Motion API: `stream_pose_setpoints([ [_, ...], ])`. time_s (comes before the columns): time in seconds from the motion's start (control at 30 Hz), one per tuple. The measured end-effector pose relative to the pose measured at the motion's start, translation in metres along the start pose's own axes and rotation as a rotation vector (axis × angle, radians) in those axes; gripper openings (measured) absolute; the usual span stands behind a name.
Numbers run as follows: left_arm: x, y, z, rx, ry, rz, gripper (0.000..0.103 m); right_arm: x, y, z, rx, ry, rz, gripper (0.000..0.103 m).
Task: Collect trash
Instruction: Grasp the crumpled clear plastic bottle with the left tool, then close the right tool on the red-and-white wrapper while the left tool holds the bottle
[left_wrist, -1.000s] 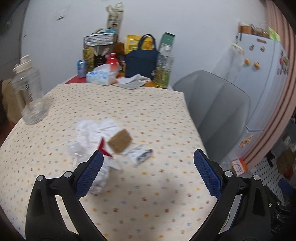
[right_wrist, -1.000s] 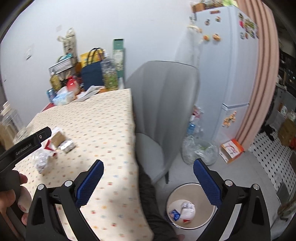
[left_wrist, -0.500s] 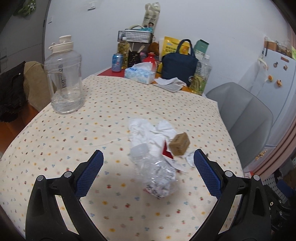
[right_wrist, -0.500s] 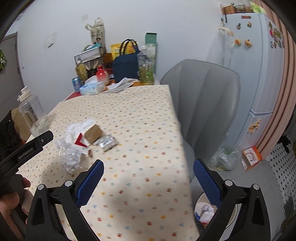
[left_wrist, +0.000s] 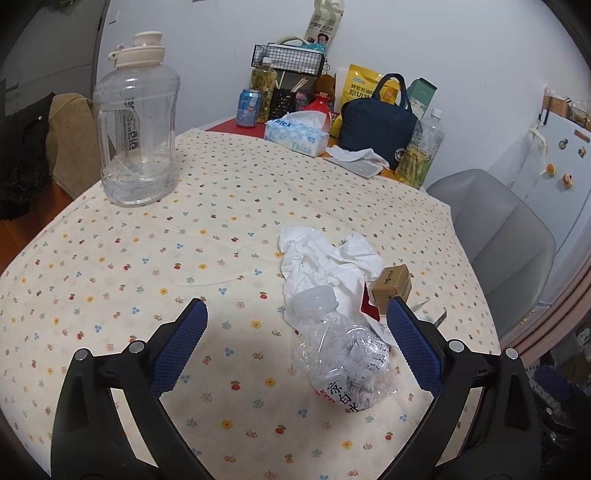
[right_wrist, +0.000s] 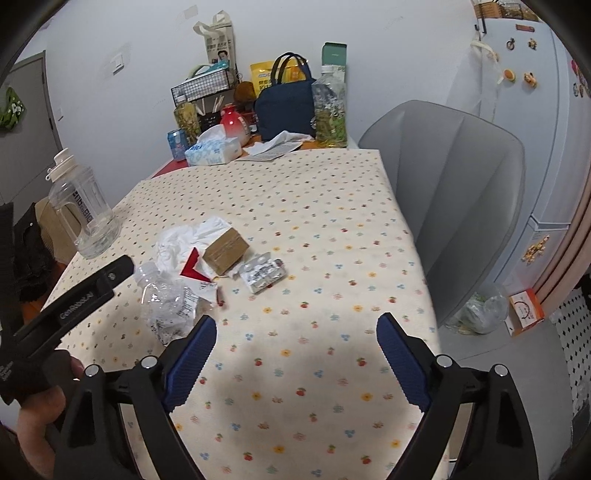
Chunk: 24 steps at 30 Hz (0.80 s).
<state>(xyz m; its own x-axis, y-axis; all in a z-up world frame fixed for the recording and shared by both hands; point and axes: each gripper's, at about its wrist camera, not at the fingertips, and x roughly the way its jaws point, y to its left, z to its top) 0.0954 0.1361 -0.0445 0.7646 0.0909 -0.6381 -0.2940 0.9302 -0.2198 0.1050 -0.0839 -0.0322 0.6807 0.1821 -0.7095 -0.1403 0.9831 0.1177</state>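
A pile of trash lies on the flowered tablecloth (left_wrist: 147, 266). It holds a crushed clear plastic bottle (left_wrist: 341, 354), crumpled white tissue (left_wrist: 325, 258), a small brown box (left_wrist: 392, 282), a red wrapper scrap (right_wrist: 194, 271) and a silver blister pack (right_wrist: 263, 276). My left gripper (left_wrist: 295, 347) is open, low over the table, with the crushed bottle between its fingers near the right one. My right gripper (right_wrist: 295, 360) is open and empty, nearer the front edge, to the right of the pile. The bottle also shows in the right wrist view (right_wrist: 168, 304).
A big clear water jug (left_wrist: 136, 133) stands at the left. A tissue box (left_wrist: 295, 136), blue bag (left_wrist: 376, 123), cans and bottles crowd the far end. A grey chair (right_wrist: 454, 192) stands right of the table, with a fridge (right_wrist: 535, 129) behind it.
Both grippers have swung left, from the chair and floor bin toward the pile. The left gripper has come closer, so the crushed bottle now lies between its fingers.
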Motion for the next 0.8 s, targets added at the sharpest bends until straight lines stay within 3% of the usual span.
stream_pose_setpoints([
  [0.33, 0.041, -0.011, 0.002, -0.015, 0.064, 0.011, 0.073, 0.028, -0.007, 0.000, 0.043, 0.053, 0.036, 0.077],
  [0.43, 0.050, -0.008, -0.001, -0.038, 0.100, -0.005, 0.057, 0.031, -0.010, 0.001, 0.054, 0.053, 0.038, 0.077],
  [0.47, 0.052, -0.007, -0.002, -0.048, 0.118, -0.016, 0.041, 0.033, -0.010, 0.000, 0.054, 0.056, 0.038, 0.077],
  [0.5, 0.053, -0.006, -0.003, -0.054, 0.124, -0.028, 0.037, 0.034, -0.010, 0.000, 0.054, 0.060, 0.040, 0.077],
  [0.8, 0.029, 0.014, 0.002, -0.086, 0.079, -0.033, 0.032, 0.038, 0.009, 0.000, 0.027, 0.070, 0.057, 0.076],
])
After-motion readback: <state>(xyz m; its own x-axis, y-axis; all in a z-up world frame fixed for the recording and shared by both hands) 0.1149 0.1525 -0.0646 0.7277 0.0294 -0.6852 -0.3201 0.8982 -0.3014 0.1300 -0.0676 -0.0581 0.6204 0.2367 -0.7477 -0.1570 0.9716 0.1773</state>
